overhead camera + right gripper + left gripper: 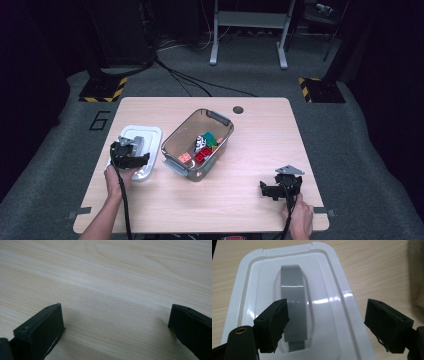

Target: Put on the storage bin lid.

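Lid (pixel 297 302): glossy white plastic, rounded-rectangle, stepped concentric ridges; lies flat on the worktop left of the bin, a grey matte handle strip (pixel 294 307) running down its recessed centre.
Left hand-held gripper (pixel 325 325): poised above the lid's near end; jaws spread, no contact with the lid visible; the black pads are blocky, edges rough and frayed. In the high view (pixel 131 152) it overlaps the lid (pixel 150 137).
Bin (pixel 220 122): clear smoky plastic tub, rounded corners, grey latch handles at both short ends; set diagonally mid-worktop, open-topped.
Bricks (pixel 205 147): small studded plastic blocks in green, red, orange and white, heaped in the bin's near half.
Right hand-held gripper (pixel 281 189): near the worktop's right front corner, well apart from the bin; jaws spread wide over bare wood (pixel 115 322).
Worktop (pixel 250 165): pale laminate, fine straight wood grain, matte; rounded corners, one dark round grommet hole at the far edge.
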